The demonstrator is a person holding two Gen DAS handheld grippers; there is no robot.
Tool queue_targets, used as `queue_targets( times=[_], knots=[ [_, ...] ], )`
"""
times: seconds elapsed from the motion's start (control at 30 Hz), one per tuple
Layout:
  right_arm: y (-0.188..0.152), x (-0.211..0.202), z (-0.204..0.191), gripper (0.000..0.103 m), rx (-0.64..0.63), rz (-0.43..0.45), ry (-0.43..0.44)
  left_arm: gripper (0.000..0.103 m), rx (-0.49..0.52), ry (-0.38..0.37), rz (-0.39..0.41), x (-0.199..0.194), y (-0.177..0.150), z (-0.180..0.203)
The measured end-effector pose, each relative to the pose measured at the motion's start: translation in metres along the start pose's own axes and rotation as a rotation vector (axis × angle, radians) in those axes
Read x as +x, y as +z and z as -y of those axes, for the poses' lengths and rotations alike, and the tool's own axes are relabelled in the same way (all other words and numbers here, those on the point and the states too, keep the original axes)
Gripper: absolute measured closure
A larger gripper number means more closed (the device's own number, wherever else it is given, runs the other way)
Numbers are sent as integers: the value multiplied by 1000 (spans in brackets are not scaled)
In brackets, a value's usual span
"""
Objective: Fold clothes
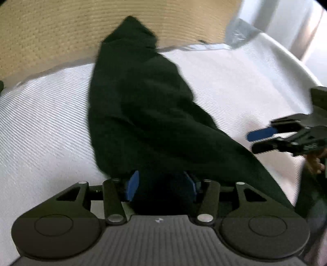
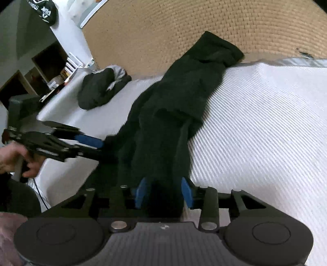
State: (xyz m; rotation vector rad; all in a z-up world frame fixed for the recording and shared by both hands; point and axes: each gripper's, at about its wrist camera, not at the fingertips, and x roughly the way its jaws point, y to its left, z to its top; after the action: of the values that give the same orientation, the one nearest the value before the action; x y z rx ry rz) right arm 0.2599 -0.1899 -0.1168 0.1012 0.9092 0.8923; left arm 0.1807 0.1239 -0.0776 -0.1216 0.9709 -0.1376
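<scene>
A dark green garment lies bunched lengthwise on the white textured tabletop, its far end hanging over the back edge. My left gripper is shut on its near end, with fabric filling the gap between the blue pads. In the right wrist view the same garment runs away from my right gripper, which is shut on a thick fold of it. The left gripper shows there at the left, its fingertips at the garment's edge. The right gripper appears at the right of the left wrist view.
A second pile of dark and grey clothes sits at the table's far left corner. Tan woven flooring lies beyond the table. Shelves and a black cap stand at the far left. A hand grips the left tool's handle.
</scene>
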Motion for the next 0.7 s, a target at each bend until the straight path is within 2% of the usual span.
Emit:
queue_targets(
  times=[0.13,0.2,0.33,0.47,0.53,0.63,0.7],
  knots=[
    [-15,-1,-7,59,36,-53,-7,50,15,-18,-30,-17,-22,23],
    [-21,0,-11,59,52,-90,-23,50,50,-16,-60,-13,-29,37],
    [-30,-3,-11,59,121,-111,-44,49,173,9,-134,-2,-42,59],
    [-40,-6,-16,57,107,-138,-49,49,188,-5,-157,4,-49,67],
    [-43,-6,-16,53,120,-148,-25,49,179,-11,-171,9,-51,68],
    [-46,-6,-19,53,141,-159,-3,49,200,2,-191,17,-55,71],
    [-49,-6,-21,53,146,-199,39,51,208,6,-196,19,-55,74]
  ],
)
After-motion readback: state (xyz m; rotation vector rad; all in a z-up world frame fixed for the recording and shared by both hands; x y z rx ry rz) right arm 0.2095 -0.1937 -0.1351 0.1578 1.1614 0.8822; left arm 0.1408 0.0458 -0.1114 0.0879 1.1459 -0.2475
